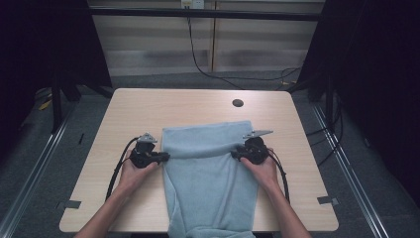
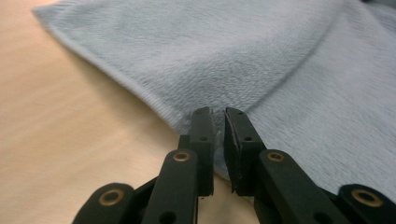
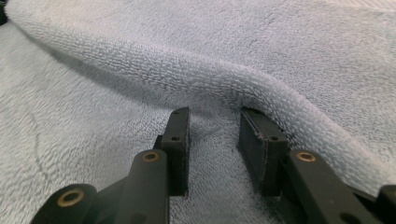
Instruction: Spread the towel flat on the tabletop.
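Note:
A light blue towel (image 1: 208, 173) lies on the wooden table (image 1: 148, 109), its upper part folded over and its near end hanging off the front edge. At the towel's left edge, my left gripper (image 1: 165, 156) is held in a hand. In the left gripper view, the left gripper (image 2: 218, 117) has its jaws nearly together, pinching the hem of the towel (image 2: 233, 56). My right gripper (image 1: 236, 154) is at the towel's right edge. In the right gripper view, the right gripper (image 3: 215, 117) has its jaws apart, tips against a raised fold of the towel (image 3: 243, 84), nothing pressed between them.
A round cable hole (image 1: 237, 103) sits in the table behind the towel. Tape marks lie near the front corners (image 1: 73, 204) (image 1: 328, 200). Bare wood stretches left, right and behind the towel. Black cables run over the floor beyond the table.

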